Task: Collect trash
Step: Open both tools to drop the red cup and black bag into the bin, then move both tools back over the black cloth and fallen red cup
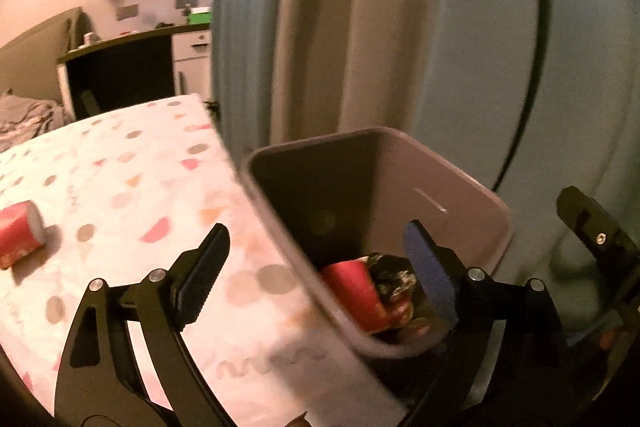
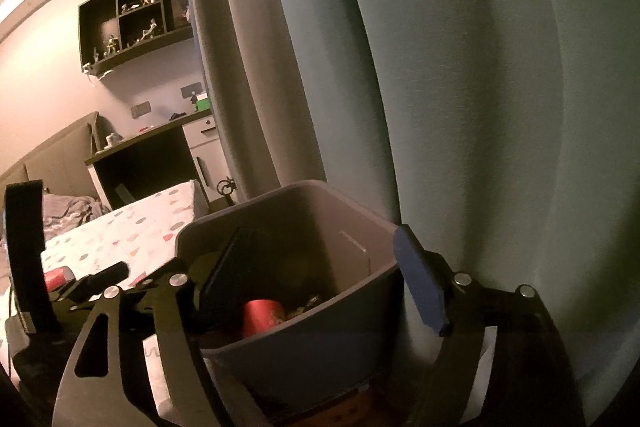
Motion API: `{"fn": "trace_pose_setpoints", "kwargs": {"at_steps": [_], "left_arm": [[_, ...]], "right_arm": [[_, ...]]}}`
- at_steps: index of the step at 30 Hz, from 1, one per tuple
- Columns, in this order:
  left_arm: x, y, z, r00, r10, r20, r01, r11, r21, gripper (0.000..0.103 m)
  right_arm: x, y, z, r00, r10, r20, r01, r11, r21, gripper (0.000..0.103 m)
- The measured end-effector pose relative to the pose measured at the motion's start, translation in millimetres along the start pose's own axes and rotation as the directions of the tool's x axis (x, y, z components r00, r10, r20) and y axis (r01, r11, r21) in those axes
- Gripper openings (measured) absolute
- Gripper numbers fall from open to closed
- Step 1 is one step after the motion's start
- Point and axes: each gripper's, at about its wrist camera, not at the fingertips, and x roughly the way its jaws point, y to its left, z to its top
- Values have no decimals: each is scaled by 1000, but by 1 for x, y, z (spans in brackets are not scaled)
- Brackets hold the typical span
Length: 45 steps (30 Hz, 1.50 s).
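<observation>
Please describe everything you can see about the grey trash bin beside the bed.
The trash bin is a grey, rounded-rectangular container that looks like smooth plastic, with a thin rim and no lid. It stands beside the edge of the dotted bedsheet, in front of the curtain. Inside lie a red cup on its side and a crumpled wrapper. Both claws hang open near its mouth, holding nothing.

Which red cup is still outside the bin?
The red cup on the bed, lying on its side on the dotted sheet; the other red cup is already inside the grey bin.
</observation>
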Motion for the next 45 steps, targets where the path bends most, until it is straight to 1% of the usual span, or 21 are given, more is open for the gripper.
{"fn": "trace_pose_setpoints", "kwargs": {"at_steps": [5, 8, 11, 17, 20, 22, 24, 29, 30, 32, 33, 39, 42, 43, 45], "left_arm": [[-22, 19, -3, 998, 59, 12, -58, 998, -30, 87], [-40, 33, -7, 995, 101, 26, -100, 994, -43, 87], [-59, 51, -11, 988, 151, 40, -148, 987, -66, 87], [-95, 101, -21, 966, 254, 49, -245, 960, -138, 87], [-109, 128, -27, 950, 311, 44, -300, 940, -160, 87], [-120, 150, -32, 934, 354, 42, -342, 923, -178, 87], [-129, 166, -37, 925, 378, 39, -364, 910, -198, 87], [-155, 213, -45, 887, 461, 26, -442, 863, -246, 87], [-161, 225, -47, 876, 482, 23, -460, 849, -260, 87], [-172, 241, -51, 861, 508, 18, -483, 830, -280, 87], [-178, 253, -54, 850, 526, 15, -499, 815, -294, 87], [-201, 292, -61, 809, 587, -2, -555, 763, -332, 87], [-210, 309, -61, 796, 605, -1, -568, 746, -347, 87], [-211, 312, -62, 793, 609, -2, -571, 743, -349, 87], [-213, 321, -61, 790, 613, -4, -574, 739, -352, 87]], "right_arm": [[-5, 7, 1, 1000, 14, -6, -14, 1000, -5, 82], [-11, 20, 1, 999, 42, -6, -42, 999, -26, 84], [-17, 33, -1, 998, 67, -5, -67, 997, -48, 84], [-23, 72, -7, 990, 136, -25, -138, 986, -90, 84], [-24, 94, -10, 985, 167, -40, -170, 979, -111, 84], [-26, 106, -14, 981, 187, -51, -192, 974, -121, 84], [-26, 121, -16, 977, 205, -63, -212, 968, -136, 84], [-24, 168, -25, 957, 274, -96, -287, 940, -184, 84], [-24, 176, -27, 954, 284, -102, -299, 935, -193, 84], [-22, 197, -31, 943, 312, -118, -331, 919, -214, 84], [-21, 208, -34, 936, 327, -130, -349, 909, -228, 84], [-6, 276, -53, 894, 394, -215, -443, 851, -282, 84], [4, 304, -61, 871, 420, -254, -482, 827, -287, 85], [9, 314, -65, 866, 424, -266, -491, 822, -288, 88], [20, 330, -71, 855, 428, -293, -505, 816, -282, 88]]}}
